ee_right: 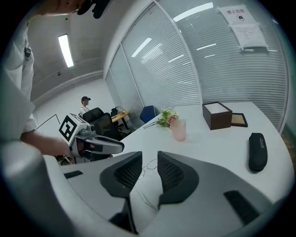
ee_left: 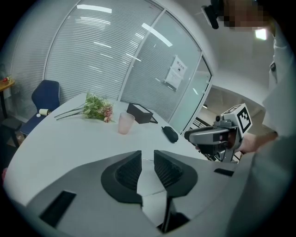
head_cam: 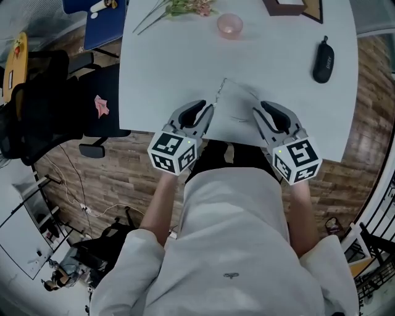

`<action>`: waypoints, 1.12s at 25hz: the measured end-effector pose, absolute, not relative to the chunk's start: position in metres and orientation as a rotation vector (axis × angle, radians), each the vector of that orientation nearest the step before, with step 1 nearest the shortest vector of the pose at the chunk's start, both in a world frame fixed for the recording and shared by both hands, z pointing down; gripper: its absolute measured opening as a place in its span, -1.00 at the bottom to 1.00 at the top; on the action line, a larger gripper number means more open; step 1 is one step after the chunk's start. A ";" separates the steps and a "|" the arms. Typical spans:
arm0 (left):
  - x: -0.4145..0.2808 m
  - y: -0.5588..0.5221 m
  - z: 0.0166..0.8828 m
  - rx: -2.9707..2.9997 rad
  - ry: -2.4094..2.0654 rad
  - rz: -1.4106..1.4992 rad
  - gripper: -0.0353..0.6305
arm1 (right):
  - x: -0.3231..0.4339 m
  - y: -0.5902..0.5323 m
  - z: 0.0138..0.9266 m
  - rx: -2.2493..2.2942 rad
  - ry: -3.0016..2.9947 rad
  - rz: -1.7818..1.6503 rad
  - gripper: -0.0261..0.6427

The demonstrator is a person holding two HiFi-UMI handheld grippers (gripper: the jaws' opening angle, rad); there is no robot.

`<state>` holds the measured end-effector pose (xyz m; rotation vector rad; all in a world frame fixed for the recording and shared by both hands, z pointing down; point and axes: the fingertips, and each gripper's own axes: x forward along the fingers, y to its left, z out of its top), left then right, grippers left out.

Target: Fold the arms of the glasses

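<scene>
white table (head_cam: 173,68) fills the middle of the head view, with brown wood floor below its near edge and glass walls with blinds behind it in the gripper views. the glasses (head_cam: 231,102), thin wire ones, lie on the table near its front edge, between the two grippers. the left gripper (head_cam: 207,111) rests at the table edge just left of them. its jaws stand a little apart with only bare table in the gap (ee_left: 147,157). the right gripper (head_cam: 259,112) sits just right of the glasses. its jaws are also a little apart (ee_right: 150,159), and a wire lens of the glasses (ee_right: 151,164) shows in the gap beyond the tips, lying on the table, not pinched. farther back stand a pink cup (head_cam: 229,24), a bunch of flowers (head_cam: 185,7) and a brown box (ee_right: 216,115). a black case (head_cam: 323,59) lies off to the right, well apart from the glasses.
</scene>
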<state>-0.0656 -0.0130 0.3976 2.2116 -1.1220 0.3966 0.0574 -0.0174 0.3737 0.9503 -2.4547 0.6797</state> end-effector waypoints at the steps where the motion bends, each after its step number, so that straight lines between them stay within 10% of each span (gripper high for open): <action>1: -0.066 -0.013 0.401 2.196 -1.123 0.393 -0.61 | 0.057 -0.020 0.376 0.934 -2.456 0.681 -0.60; 28: -0.063 -0.035 0.469 2.046 -1.048 0.419 -0.64 | 0.057 -0.040 0.442 0.782 -2.350 0.637 -0.60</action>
